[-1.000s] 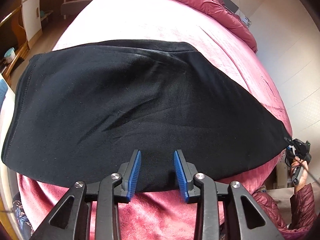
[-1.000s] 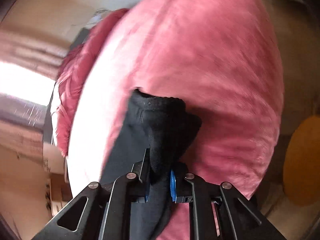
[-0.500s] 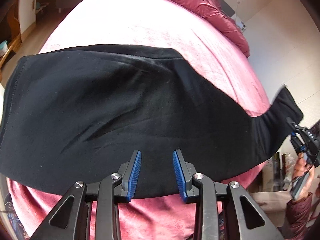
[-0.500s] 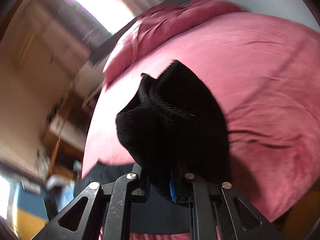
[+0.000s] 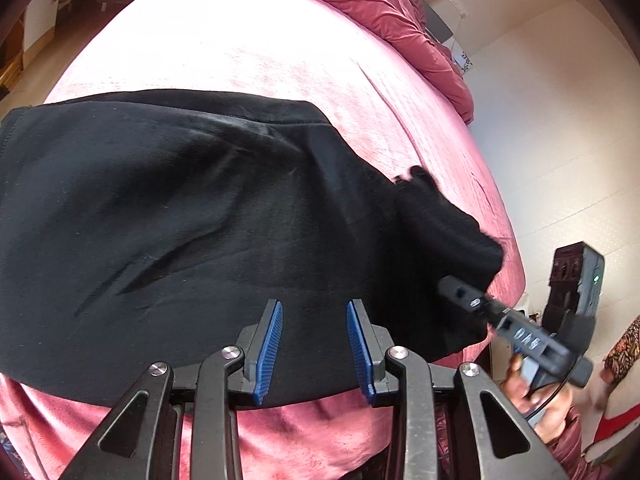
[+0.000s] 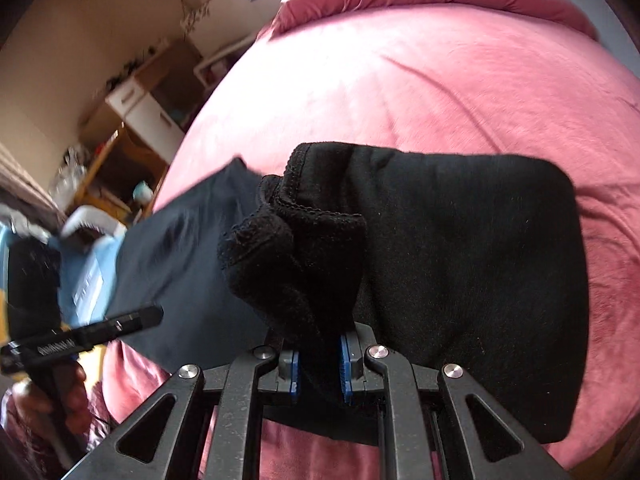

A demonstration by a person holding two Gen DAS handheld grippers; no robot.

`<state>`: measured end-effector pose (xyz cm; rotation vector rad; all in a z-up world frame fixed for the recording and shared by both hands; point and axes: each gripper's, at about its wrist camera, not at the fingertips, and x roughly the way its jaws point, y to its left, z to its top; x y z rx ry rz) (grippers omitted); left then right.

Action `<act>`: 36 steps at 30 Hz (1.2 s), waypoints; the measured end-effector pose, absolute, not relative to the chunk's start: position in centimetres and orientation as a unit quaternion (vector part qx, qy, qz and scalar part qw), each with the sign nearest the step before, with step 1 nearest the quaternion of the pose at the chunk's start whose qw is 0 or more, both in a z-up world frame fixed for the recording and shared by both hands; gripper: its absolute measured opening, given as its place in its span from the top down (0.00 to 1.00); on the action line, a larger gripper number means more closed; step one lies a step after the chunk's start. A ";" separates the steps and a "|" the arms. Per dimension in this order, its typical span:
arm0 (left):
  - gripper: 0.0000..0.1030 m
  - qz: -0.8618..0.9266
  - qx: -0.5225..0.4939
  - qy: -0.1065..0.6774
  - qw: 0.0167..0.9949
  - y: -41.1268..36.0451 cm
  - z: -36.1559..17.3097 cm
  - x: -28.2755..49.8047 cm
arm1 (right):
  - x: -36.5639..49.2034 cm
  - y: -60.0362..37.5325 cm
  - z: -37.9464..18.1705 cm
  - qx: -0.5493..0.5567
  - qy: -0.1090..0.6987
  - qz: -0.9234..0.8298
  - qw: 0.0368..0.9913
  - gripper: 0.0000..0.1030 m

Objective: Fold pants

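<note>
Inspecting garment: we find the black pants [image 5: 192, 216] spread across the pink bed cover [image 5: 280, 60], filling the middle band of the left wrist view, one end lifted at centre right.
Right gripper [image 6: 318, 364]: jaws pinched on a bunched hem of the pants, low centre in its own view; the cloth rises from the pads in a thick wad.
Left gripper [image 5: 314, 352]: jaws spread, holding nothing, poised at the near edge of the cloth, bottom centre of frame. We cannot tell whether the tips touch the fabric.
Fold status: we judge a crosswise fold begun; the raised end doubles back over the flat part, right half of the right wrist view.
Remaining: laying that end down, squaring edges, and likely a further fold.
Background: crumpled duvet [image 5: 384, 4] at top of frame.
</note>
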<state>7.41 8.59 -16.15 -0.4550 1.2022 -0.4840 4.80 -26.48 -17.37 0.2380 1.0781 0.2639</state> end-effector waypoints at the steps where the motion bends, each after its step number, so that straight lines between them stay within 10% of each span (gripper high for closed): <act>1: 0.67 -0.226 -0.211 0.556 0.771 8.4 -16.3 7.5 | 4.7 -26.1 -17.9 0.104 0.515 0.124 0.842 0.85; 6: 0.66 -0.236 -0.218 0.560 0.764 7.2 -16.5 8.1 | 4.6 -24.2 -18.6 0.056 0.520 0.133 0.842 0.84; 14: 0.59 -0.264 -0.244 0.572 0.738 4.5 -16.7 10.0 | 2.3 -24.8 -18.3 0.090 0.517 0.207 0.826 0.55; 25: 0.41 -0.273 -0.279 0.608 0.691 -0.4 -19.1 12.7 | -4.1 -32.1 -16.7 0.129 0.526 0.129 0.831 0.54; 30: 0.44 -0.257 -0.268 0.641 0.671 -3.3 -21.0 13.2 | -6.6 -37.0 -17.2 0.150 0.538 0.057 0.828 0.54; 36: 0.81 -0.288 -0.226 0.619 0.695 -6.6 -19.5 13.6 | -7.4 -40.2 -18.8 0.186 0.555 -0.006 0.811 0.50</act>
